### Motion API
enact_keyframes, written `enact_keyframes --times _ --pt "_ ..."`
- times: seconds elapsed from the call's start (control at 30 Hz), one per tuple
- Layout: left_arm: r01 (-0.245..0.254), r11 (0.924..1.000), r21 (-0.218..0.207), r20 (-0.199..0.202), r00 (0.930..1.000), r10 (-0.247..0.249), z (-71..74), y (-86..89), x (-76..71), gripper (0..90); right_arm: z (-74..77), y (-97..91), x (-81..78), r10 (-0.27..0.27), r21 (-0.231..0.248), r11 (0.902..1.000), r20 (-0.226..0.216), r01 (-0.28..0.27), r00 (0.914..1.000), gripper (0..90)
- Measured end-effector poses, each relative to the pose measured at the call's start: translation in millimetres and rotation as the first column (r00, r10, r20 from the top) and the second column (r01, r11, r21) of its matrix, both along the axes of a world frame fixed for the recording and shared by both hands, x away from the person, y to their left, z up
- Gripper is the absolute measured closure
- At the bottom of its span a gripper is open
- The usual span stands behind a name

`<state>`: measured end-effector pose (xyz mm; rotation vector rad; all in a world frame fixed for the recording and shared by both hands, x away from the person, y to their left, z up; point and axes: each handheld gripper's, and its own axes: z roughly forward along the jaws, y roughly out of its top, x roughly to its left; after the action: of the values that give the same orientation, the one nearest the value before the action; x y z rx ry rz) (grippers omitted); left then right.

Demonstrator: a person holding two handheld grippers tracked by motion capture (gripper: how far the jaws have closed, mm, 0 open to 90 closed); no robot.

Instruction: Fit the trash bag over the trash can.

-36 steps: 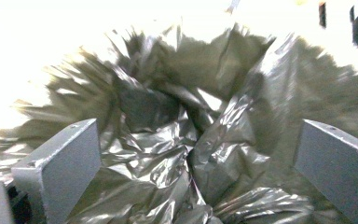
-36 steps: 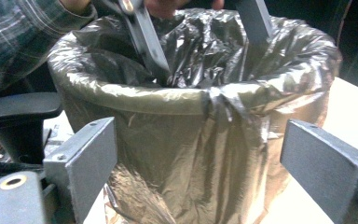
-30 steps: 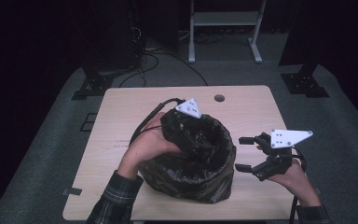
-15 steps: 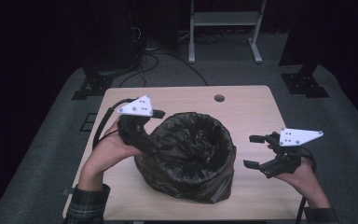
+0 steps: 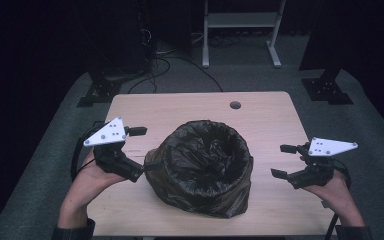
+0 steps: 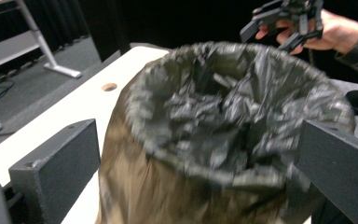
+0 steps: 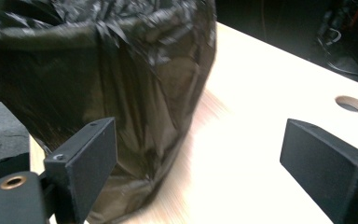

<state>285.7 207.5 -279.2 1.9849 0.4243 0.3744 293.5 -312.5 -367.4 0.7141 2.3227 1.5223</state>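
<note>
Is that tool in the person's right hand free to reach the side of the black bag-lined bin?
Probably yes. The right tool sits apart from the bin, jaws open and empty, pointing toward it, with bare table between them and nothing in the way.

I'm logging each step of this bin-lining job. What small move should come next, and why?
Probably bring the left gripper in to pinch the black bag at its near rim: its jaws stand open beside the bin, while the right gripper, also open, waits apart from it.
</note>
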Motion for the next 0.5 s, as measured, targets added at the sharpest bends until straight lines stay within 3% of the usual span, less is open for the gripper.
enact_keyframes --times 0.27,0.5 --pt "-0.074 0.9973 -0.006 -0.017 0.9972 0.074 -36.7 23.6 -8.2 0.0 -12.8 -20.5 -3.7 -0.089 -0.032 0.9956 -0.019 0.088 0.9959 9.7" --pt "-0.152 0.9883 0.012 -0.044 0.9873 0.153 -72.5 41.5 -12.0 0.0 -26.0 -36.4 -8.0 -0.17 -0.043 0.9848 -0.036 0.168 0.9848 9.7"
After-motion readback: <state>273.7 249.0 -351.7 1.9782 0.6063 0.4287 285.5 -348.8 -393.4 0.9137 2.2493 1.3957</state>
